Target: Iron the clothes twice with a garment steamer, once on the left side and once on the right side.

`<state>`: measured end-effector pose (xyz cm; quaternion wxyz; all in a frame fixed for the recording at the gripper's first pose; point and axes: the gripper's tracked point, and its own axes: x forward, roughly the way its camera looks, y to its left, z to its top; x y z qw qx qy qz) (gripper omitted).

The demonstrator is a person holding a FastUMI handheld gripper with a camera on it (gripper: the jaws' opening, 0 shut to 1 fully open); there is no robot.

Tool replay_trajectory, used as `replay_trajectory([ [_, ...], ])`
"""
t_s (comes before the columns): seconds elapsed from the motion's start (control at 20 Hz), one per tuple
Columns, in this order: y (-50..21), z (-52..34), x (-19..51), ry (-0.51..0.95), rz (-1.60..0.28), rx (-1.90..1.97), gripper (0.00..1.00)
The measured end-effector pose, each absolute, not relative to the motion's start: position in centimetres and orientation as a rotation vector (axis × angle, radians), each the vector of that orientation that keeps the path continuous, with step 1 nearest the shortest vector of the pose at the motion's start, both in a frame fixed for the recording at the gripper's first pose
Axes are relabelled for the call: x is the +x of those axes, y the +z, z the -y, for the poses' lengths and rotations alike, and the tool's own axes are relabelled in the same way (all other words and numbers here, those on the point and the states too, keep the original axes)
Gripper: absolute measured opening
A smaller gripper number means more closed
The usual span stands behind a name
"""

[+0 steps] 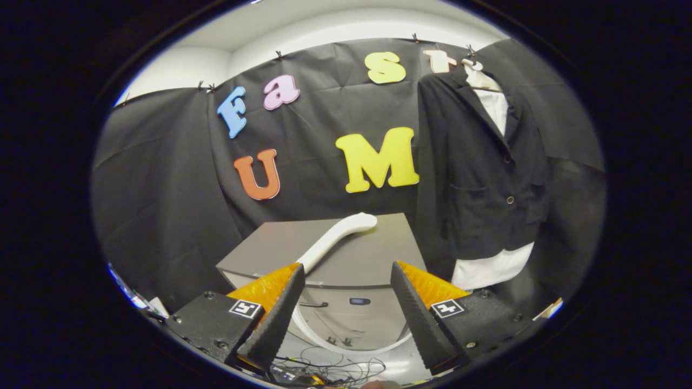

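Steamer (336, 235) first: we see its white handle lying across the top of a grey cabinet (373, 259) at the centre of the frame, one end reaching toward our left finger, likely left there so we can take it from the front. Starting at the lower left, our left finger (275, 319) stands with its ribbed black pad facing inward; the steamer's near end disappears just behind its tip. Our gripper (346, 319) is spread wide with nothing between the fingers, which suits an approach before the grab. Lower centre, a white hose (324, 340) loops down the cabinet front above loose cables (330, 370). The right finger (419, 319) mirrors the left. Upper right, the black jacket (481, 167) hangs on a hanger over a white shirt (494, 267), held upright so, we judge, each side can be steamed in turn; neither pass has begun.
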<state>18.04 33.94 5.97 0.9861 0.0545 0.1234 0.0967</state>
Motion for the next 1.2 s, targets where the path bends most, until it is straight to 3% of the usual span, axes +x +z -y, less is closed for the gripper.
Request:
replay_trajectory([
  [0.35, 4.8, -40.1, 26.4, 0.222, -0.372, 0.135, 0.99],
  [0.85, 0.5, -41.8, 35.8, 0.077, -0.539, 0.089, 0.96],
  [1.2, -1.9, -41.7, 38.1, 0.003, -0.626, 0.077, 0.80],
])
